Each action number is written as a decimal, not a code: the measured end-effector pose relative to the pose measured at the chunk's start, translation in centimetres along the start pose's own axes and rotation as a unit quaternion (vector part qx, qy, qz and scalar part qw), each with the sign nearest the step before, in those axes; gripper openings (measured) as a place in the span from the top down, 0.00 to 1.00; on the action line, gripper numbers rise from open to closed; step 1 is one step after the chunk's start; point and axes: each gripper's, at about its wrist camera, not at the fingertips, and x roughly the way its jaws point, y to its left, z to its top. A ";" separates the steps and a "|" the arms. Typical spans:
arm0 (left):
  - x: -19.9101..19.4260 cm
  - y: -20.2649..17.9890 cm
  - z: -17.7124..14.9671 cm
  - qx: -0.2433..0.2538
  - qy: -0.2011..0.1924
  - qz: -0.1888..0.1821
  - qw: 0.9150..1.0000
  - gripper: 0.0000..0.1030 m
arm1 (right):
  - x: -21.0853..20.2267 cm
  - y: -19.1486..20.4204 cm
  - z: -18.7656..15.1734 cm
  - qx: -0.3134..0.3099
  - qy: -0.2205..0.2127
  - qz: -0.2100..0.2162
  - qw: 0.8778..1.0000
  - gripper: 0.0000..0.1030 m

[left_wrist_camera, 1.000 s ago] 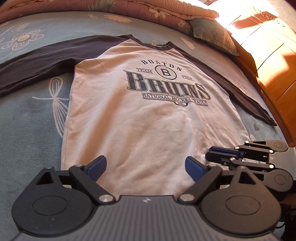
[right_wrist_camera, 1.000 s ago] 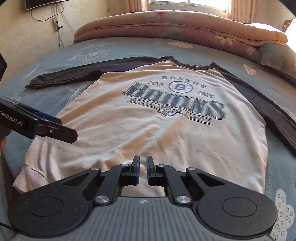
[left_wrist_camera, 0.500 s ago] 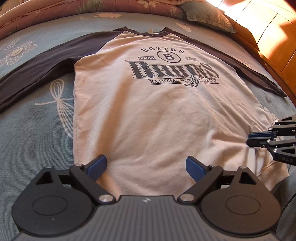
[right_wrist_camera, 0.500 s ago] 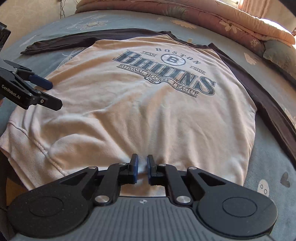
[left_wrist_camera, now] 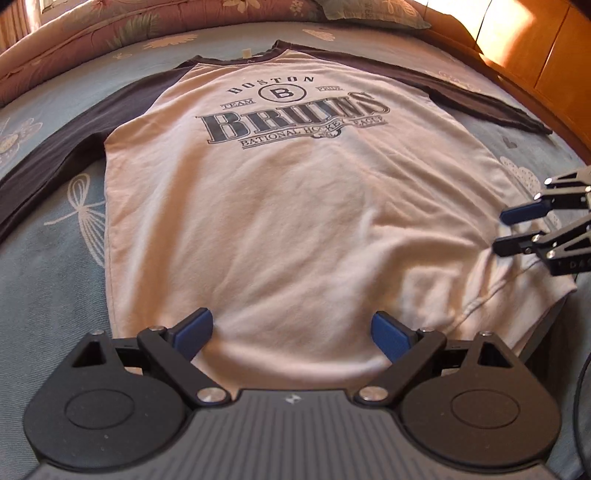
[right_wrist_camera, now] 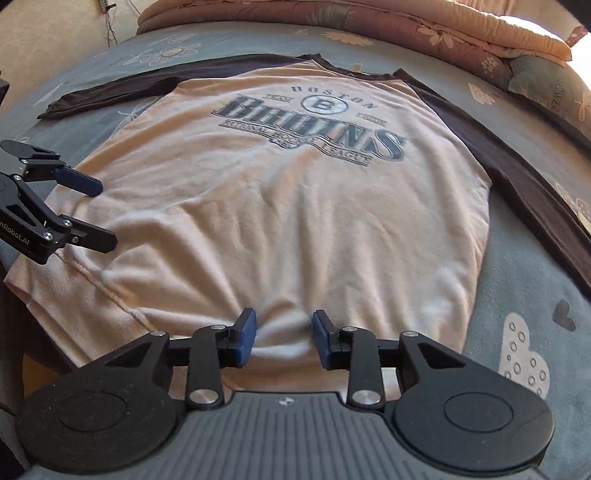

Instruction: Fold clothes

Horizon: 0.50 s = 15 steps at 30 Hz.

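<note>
**A:** Here's the Boston Bruins raglan shirt [left_wrist_camera: 295,206], front up, spread flat on the blue floral bedspread [left_wrist_camera: 48,295], both dark sleeves stretched out to the sides. The collar points toward the rolled quilt [right_wrist_camera: 369,22] at the head of the bed, and a pillow [right_wrist_camera: 546,88] lies beside it.

**B:** And both tools are down at the hem. The left gripper [left_wrist_camera: 291,332] hangs just over the lower edge of the pale body, blue pads spread wide, only cloth under the gap, nothing pinched.

**A:** The right gripper [right_wrist_camera: 283,338] sits over the hem too, toward the shirt's other bottom corner. Its jaws have just been opening; they now stand partly apart with cloth between them, and the pads don't press on it.

**B:** There are ripples in the fabric just ahead of those pads, and the ribbed hem band curls up near that corner.

**A:** There's wooden furniture [left_wrist_camera: 535,48] in sunlight beyond the far sleeve.
</note>
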 end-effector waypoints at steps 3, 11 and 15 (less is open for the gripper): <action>-1.1 0.1 -0.6 0.000 0.010 0.001 1.000 0.08 | -1.5 -2.0 -2.0 0.026 0.017 -0.009 0.999 0.48; -1.3 -1.6 0.1 -0.020 0.008 -0.062 0.998 0.08 | -1.4 -4.7 0.2 0.105 -0.044 -0.011 0.993 0.45; -1.5 -1.3 -2.1 -0.016 0.019 -0.043 0.999 0.08 | 0.0 -6.4 -1.5 0.143 -0.023 -0.034 0.989 0.44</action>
